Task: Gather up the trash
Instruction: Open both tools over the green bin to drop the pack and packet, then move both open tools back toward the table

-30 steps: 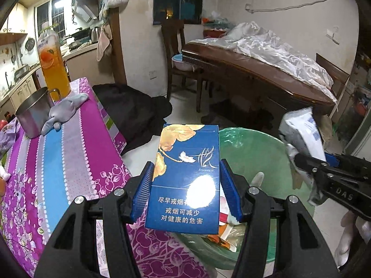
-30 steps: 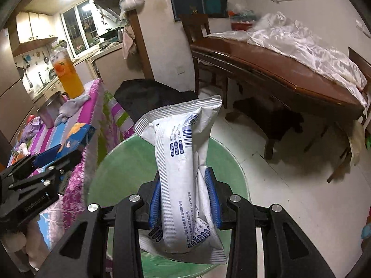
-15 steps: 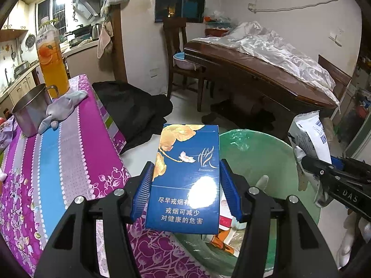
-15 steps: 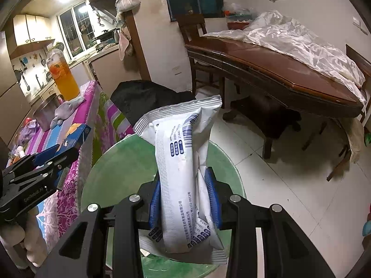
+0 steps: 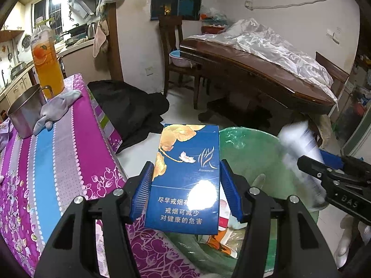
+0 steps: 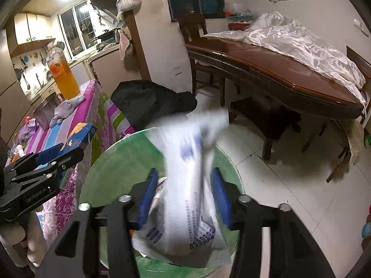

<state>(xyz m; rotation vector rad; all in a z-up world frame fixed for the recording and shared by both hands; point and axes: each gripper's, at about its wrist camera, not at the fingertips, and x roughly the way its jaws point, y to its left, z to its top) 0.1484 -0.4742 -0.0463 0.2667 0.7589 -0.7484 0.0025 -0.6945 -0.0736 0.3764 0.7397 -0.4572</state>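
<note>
The right gripper has just been opening, and the blurred white wrapper between its jaws looks to be dropping into the green bin. The left gripper clamps the blue cigarette box, not yet binned.

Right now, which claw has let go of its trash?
The right claw: its jaws have just been opening, and the white wrapper blurs loose over the green bin. The left claw grips the blue box.

Left gripper fingers stand clamped; right gripper has just been opening.
</note>
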